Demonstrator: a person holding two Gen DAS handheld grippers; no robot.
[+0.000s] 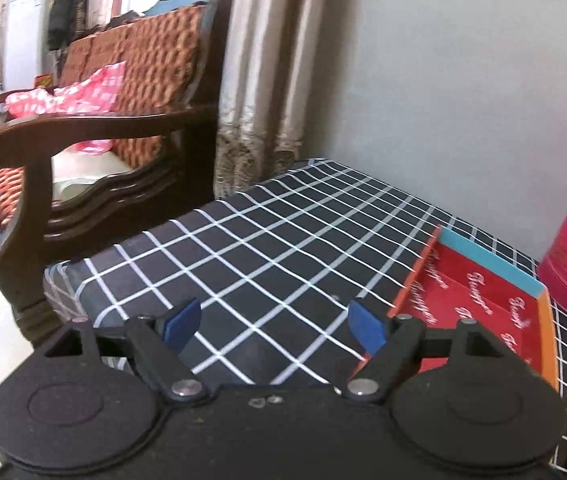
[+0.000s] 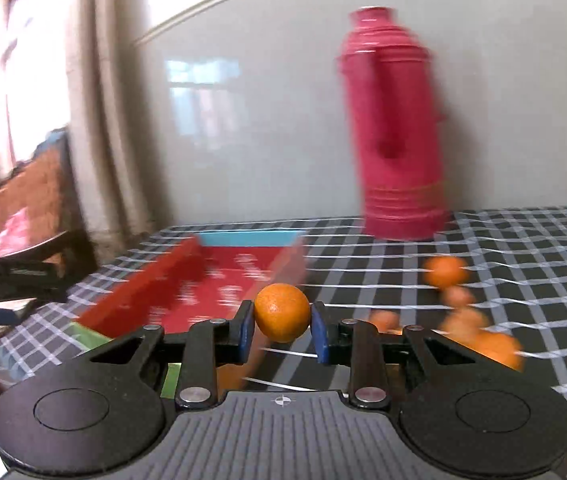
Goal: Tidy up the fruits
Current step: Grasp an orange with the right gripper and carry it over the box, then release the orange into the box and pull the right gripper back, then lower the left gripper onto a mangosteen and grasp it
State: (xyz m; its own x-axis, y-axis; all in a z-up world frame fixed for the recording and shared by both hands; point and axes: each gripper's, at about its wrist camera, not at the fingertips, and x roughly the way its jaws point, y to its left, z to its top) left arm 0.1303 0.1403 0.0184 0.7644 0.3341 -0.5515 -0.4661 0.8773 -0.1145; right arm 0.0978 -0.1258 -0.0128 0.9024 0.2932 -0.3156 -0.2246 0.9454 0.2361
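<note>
Right gripper [image 2: 282, 330] jaws clamped on a small orange [image 2: 282, 312], held off the cloth just in front of the red tray's [image 2: 151, 292] near right corner. Step in hand, as I read it: carrying fruit to the tray. Next move calls for going forward and left over the tray rim, lowering, then letting go. Loose oranges [image 2: 445, 271] lie on the checked tablecloth [image 2: 523, 264] right of the tray; pink thermos [image 2: 393, 128] behind them. Right gripper points slightly down. Left gripper [image 1: 273, 326] jaws apart, empty, angled down over bare cloth left of the tray.
</note>
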